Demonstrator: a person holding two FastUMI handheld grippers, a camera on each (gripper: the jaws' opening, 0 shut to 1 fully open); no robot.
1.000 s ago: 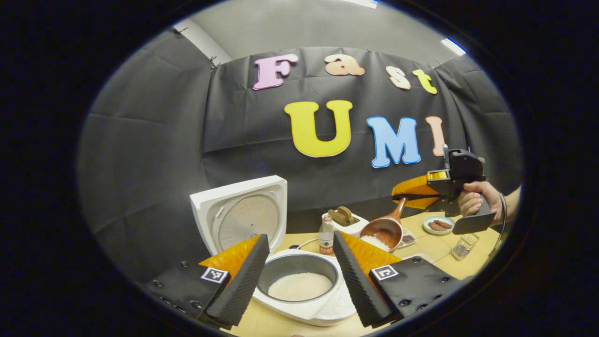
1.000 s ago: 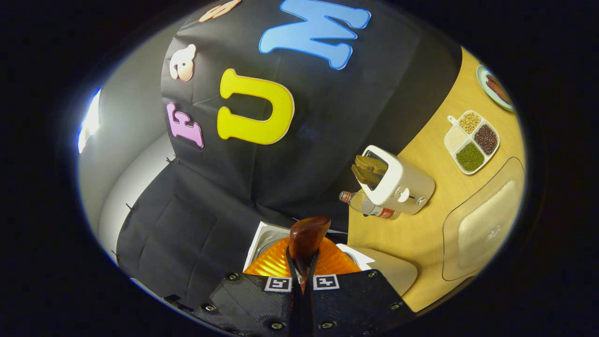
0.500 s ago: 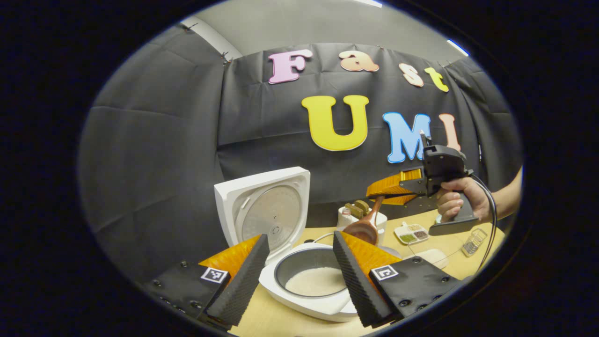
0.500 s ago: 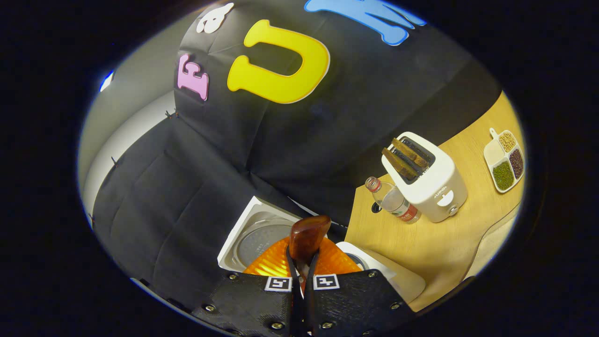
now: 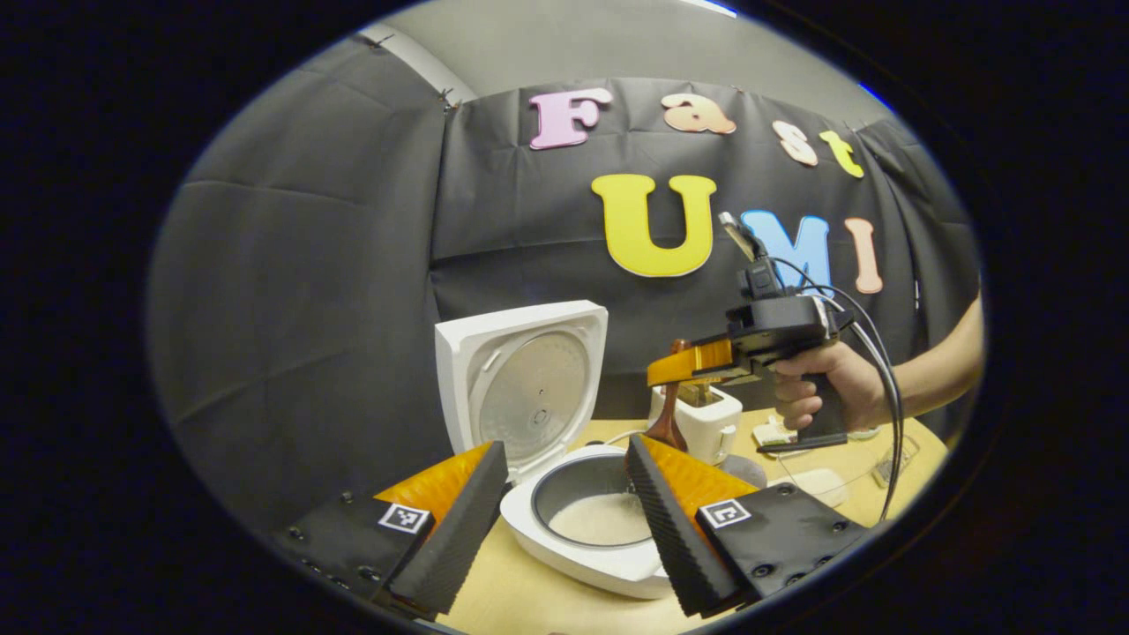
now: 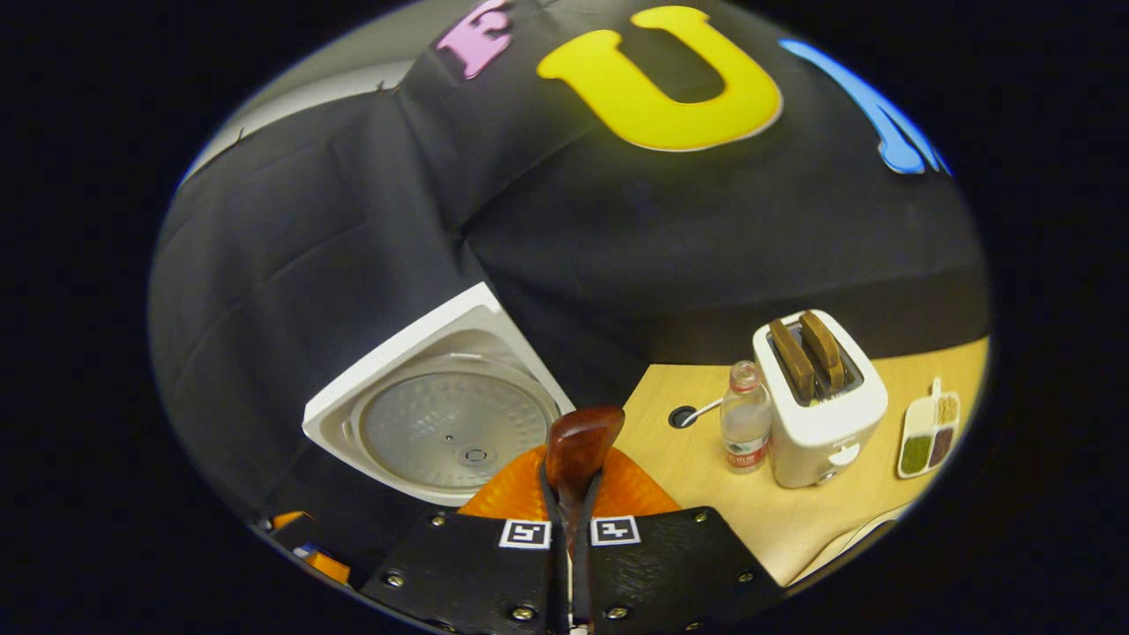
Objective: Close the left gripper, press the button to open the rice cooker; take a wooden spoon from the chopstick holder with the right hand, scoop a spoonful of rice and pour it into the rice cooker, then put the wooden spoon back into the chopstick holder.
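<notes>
Left gripper (image 5: pixel 556 516): jaws wide, empty, hovering before the rice cooker (image 5: pixel 582 529), lid up.
Wooden spoon (image 6: pixel 578 445): stiff, light, smooth-glazed so likely slippery; pinched at the handle by the right gripper (image 6: pixel 569 529), bowl hanging over the cooker's rim.

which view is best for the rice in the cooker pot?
Left gripper view: the rice lies in plain sight inside the open rice cooker. The right gripper view gives the raised lid, while its claw covers the pot.
</notes>
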